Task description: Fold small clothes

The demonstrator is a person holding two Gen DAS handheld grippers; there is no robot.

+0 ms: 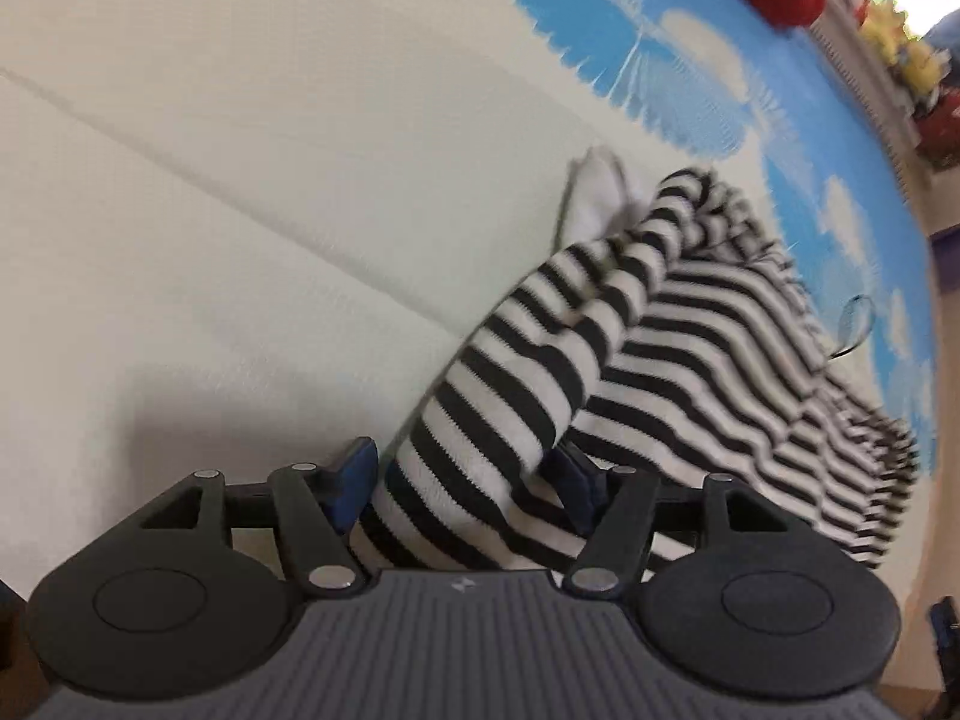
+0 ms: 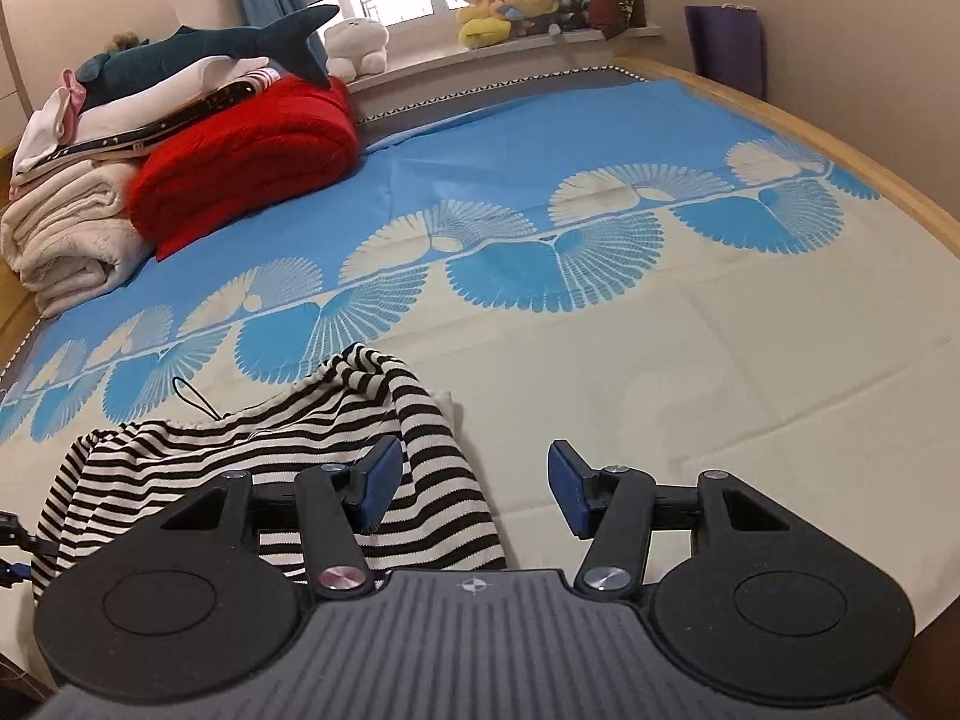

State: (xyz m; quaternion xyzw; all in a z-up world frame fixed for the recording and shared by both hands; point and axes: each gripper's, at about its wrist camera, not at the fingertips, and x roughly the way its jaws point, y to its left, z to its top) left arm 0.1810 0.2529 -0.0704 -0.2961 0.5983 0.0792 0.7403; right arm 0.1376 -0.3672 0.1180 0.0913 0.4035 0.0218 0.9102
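In the right wrist view a bed (image 2: 690, 360) carries a cream and blue fan-patterned sheet (image 2: 540, 138). The striped garment (image 2: 360, 414) lies crumpled at lower left, partly behind the left pad of the right tool (image 2: 474, 486), whose jaws are spread and empty. Further back sit a red blanket (image 2: 240, 156), folded linen and plush toys (image 2: 510, 0) under the window. In the left wrist view the left tool (image 1: 468, 480) is spread, a striped fold between its pads, not pinched.

Left wrist camera: close, steeply down on striped top (image 1: 630, 324). Right wrist camera: higher, looks across bed (image 2: 660, 360). Both see top, bed.
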